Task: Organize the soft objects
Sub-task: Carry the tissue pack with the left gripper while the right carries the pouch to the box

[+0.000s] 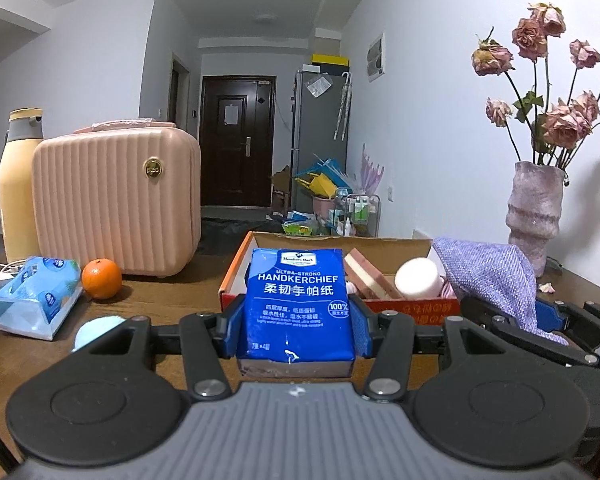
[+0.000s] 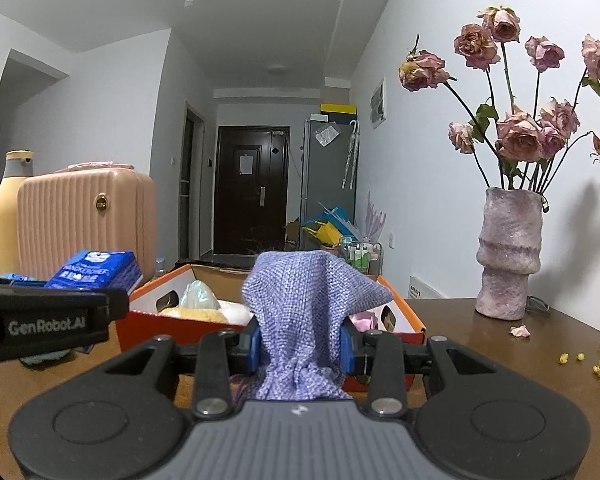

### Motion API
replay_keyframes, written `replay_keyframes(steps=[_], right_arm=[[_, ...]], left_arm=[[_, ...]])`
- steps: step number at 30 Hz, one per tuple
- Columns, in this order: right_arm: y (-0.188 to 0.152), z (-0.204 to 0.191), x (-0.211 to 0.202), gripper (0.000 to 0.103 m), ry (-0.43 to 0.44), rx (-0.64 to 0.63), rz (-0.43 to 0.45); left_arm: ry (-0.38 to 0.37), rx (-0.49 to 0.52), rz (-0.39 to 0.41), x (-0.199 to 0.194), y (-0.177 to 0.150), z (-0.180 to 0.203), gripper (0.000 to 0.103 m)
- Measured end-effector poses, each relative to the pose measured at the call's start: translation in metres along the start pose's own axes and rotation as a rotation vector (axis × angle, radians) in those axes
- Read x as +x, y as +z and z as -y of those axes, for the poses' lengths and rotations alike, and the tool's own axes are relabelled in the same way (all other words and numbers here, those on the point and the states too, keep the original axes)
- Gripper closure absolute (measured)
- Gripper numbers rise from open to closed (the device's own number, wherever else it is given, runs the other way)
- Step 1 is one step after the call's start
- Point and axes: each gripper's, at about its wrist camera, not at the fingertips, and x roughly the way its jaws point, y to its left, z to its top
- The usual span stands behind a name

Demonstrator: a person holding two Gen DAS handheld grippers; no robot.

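My left gripper [image 1: 296, 332] is shut on a blue handkerchief tissue pack [image 1: 298, 300], held upright just in front of the orange cardboard box [image 1: 236, 268]. My right gripper [image 2: 300, 344] is shut on a purple knitted cloth [image 2: 300, 312] that drapes over its fingers, in front of the same box [image 2: 148, 320]. In the left wrist view the cloth [image 1: 488, 276] hangs at the box's right end. The box holds a striped sponge [image 1: 366, 276], a white round object [image 1: 418, 278], and in the right wrist view a pale green bag [image 2: 198, 296] and yellow and white soft items [image 2: 208, 314]. The tissue pack [image 2: 96, 270] shows left there.
On the brown table stand a pink ribbed case [image 1: 116, 196], a yellow bottle [image 1: 18, 184], an orange [image 1: 101, 279], a light blue tissue packet [image 1: 36, 296] and a light blue ball [image 1: 96, 330]. A pink vase of dried roses [image 2: 508, 252] stands at the right, with petals and yellow bits [image 2: 580, 358] nearby.
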Motion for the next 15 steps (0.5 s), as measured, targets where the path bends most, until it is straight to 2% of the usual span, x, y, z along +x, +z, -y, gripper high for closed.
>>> replay_keyframes(steps=[15], right_arm=[[0.01, 0.003, 0.039, 0.068, 0.006, 0.009, 0.02]], left_arm=[[0.008, -0.034, 0.01, 0.039, 0.013, 0.001, 0.05]])
